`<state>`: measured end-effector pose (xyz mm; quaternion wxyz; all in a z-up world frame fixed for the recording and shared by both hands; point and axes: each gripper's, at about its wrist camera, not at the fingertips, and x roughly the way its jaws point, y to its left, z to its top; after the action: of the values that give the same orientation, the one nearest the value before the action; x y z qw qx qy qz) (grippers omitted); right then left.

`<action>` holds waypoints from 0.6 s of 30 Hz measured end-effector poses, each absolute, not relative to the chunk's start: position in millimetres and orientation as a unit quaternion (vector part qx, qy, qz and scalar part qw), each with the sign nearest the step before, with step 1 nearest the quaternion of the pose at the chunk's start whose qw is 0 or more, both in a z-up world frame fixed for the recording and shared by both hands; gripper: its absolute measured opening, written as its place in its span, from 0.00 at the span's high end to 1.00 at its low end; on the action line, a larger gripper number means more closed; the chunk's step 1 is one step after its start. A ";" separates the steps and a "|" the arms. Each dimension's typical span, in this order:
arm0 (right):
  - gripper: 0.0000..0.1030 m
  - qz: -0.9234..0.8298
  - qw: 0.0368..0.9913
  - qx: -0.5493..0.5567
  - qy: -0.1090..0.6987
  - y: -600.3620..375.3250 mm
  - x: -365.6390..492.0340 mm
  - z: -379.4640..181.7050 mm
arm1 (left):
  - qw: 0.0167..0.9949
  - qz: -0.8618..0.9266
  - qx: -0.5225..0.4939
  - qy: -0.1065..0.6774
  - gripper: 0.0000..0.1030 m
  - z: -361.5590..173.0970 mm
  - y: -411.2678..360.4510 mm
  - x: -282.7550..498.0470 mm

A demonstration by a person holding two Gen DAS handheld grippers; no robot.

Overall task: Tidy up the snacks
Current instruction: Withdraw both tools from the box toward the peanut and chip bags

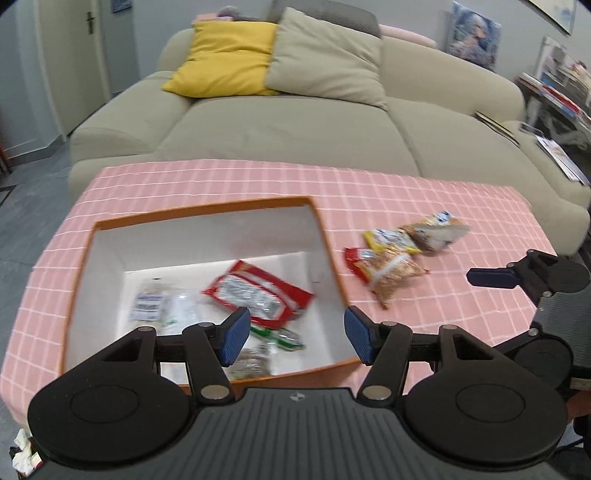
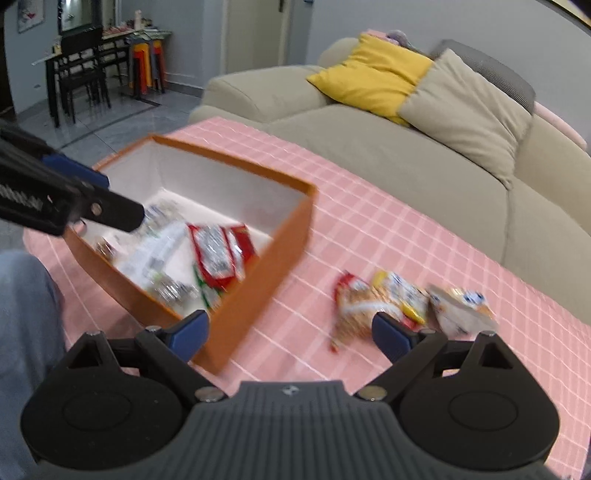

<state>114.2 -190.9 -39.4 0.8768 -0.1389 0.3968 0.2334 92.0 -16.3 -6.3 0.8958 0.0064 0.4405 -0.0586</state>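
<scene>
The right gripper (image 2: pixel 290 334) hangs empty with its jaws wide, and the packets (image 2: pixel 406 304) lie on the cloth (image 2: pixel 369 229) just ahead and to its right, nearer to it than to the left. The left gripper (image 1: pixel 295 338), also open and empty, hangs over the box (image 1: pixel 334 258), packets well off to its right; the nearest packet's long axis runs roughly fore-and-aft from the right gripper.

You are working in a home living room. Straight ahead of your tongs, beyond the low table with its pink checked cloth (image 1: pixel 229 177), stands a wide beige sofa (image 1: pixel 295 125) with a yellow cushion (image 1: pixel 225 55) and a beige cushion (image 1: pixel 325 59) leaning on its back. Far off to the left of your right-hand tongs, a dark dining table with chairs (image 2: pixel 79 74) sits on a grey tiled floor (image 2: pixel 122 118). A framed picture (image 1: pixel 474 35) hangs on the wall beyond the sofa, and a white door (image 1: pixel 88 44) stands at far left.
</scene>
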 end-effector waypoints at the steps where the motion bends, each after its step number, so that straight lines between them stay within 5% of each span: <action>1: 0.11 0.229 0.876 -0.138 0.402 -197.2 114.9 -43.0 | 0.894 -0.063 0.009 0.443 0.33 -9.2 -22.0 92.4; 18: 0.11 0.173 0.886 -0.124 0.412 -286.6 141.0 -86.7 | 0.875 -0.130 0.039 0.465 0.33 -30.8 -114.8 136.7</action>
<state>141.0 -286.6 -86.7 0.8858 -0.1239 0.4125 0.1731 136.7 -114.8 -30.8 0.8751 0.0393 0.4646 -0.1297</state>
